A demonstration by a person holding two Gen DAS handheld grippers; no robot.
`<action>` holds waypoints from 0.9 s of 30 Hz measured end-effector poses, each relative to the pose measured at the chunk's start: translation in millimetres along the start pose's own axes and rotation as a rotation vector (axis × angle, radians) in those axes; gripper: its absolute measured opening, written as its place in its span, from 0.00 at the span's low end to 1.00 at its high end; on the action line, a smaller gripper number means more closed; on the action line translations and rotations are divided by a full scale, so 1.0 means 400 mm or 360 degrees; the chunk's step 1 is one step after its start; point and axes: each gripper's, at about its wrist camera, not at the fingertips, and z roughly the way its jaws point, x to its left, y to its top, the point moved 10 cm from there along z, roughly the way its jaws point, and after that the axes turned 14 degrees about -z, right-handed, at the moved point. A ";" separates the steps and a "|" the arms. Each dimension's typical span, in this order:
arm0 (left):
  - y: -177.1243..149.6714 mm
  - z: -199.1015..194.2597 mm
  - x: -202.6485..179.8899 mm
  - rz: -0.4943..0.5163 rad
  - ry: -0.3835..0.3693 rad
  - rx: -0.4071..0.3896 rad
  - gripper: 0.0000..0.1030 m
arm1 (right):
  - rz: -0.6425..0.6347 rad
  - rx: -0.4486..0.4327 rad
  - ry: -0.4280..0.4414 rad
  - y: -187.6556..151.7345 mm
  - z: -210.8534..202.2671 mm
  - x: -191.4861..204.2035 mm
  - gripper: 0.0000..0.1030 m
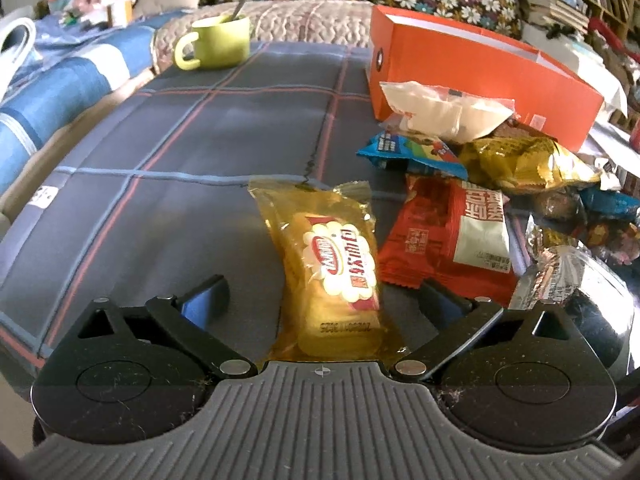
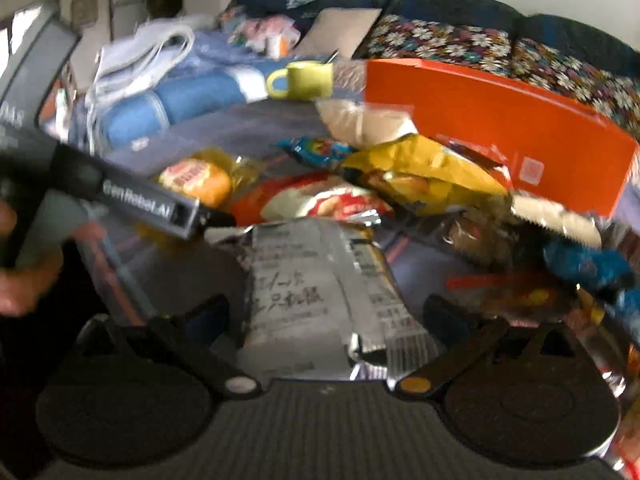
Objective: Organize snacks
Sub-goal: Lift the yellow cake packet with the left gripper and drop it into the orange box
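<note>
Left tongs (image 1: 322, 300): jaws stand wide apart, pads clear of the yellow cracker packet (image 1: 328, 276) that lies between them on the plaid-covered table (image 1: 168, 152). The packet rests on its own, just left of the main pile and touching nothing but the cloth.

Right tongs (image 2: 324, 320): jaws also spread, with a silver foil packet (image 2: 316, 292) between them. The view is blurred; the pads appear not to press on it, though contact on the left side cannot be ruled out.

Remaining stock: a red packet (image 1: 448, 236), a blue packet (image 1: 412, 152), a yellow crinkled bag (image 1: 524, 164), a white packet (image 1: 444, 112) and further wrappers lie heaped beside the orange box (image 1: 480, 68). A green mug (image 1: 218, 40) stands at the far edge.

Assessment: sorting is at an early stage. One packet is set apart; the bulk of the heap is unsorted.
</note>
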 end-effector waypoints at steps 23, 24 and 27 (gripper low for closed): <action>0.109 -0.090 0.020 -0.0091 -0.0189 -0.0061 0.00 | 0.0378 -0.0167 0.0147 0.077 -0.185 -0.081 0.56; 0.136 -0.098 0.006 -0.0096 -0.0225 -0.0070 0.00 | 0.0380 -0.0205 0.0132 0.104 -0.195 -0.105 0.56; 0.233 -0.103 -0.053 -0.0077 -0.0309 -0.0113 0.00 | 0.0350 -0.0294 0.0014 0.196 -0.204 -0.217 0.56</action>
